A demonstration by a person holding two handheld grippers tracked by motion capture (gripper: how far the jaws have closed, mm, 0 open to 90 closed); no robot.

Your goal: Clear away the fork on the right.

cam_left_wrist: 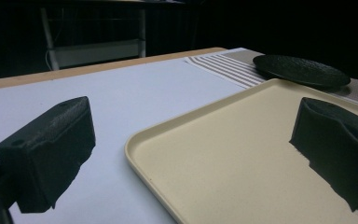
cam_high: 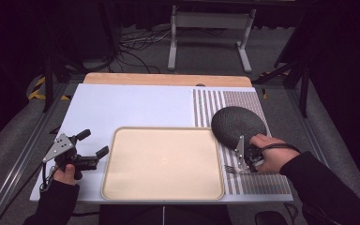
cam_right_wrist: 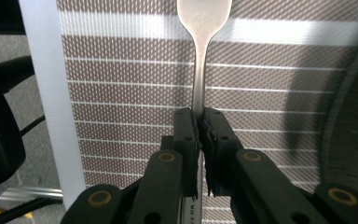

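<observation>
Fork (cam_right_wrist: 200, 70) is the thing in hand — a silver one, its handle pinched between the two black jaws of the right tongs (cam_right_wrist: 200, 122), which are pressed together on it. In the right gripper view the handle rises straight up from between the jaws and widens toward the head at the top edge, with the brown woven placemat (cam_right_wrist: 130, 84) and its thin pale lines directly behind it. In the high view the fork (cam_high: 232, 169) shows at the near right of the bench (cam_high: 136, 105), over the placemat (cam_high: 262, 180), its tines pointing left toward the tray; whether it rests on the mat or is lifted just clear I cannot tell. The person's right hand (cam_high: 269, 152) grips the right tongs (cam_high: 243, 161) just beside the near edge of the dark round plate (cam_high: 238, 123), which lies on the striped part of the placemat.

Left tongs (cam_high: 93, 144) are held by the left hand (cam_high: 65, 174) at the near left of the bench, beside the left rim of the beige tray (cam_high: 164, 161). Their jaws stand wide apart — nothing is between them. In the left gripper view one jaw sits over the white bench surface (cam_left_wrist: 121, 98) and the other over the tray (cam_left_wrist: 242, 154), with the dark plate (cam_left_wrist: 300, 70) beyond the tray's far corner.
</observation>
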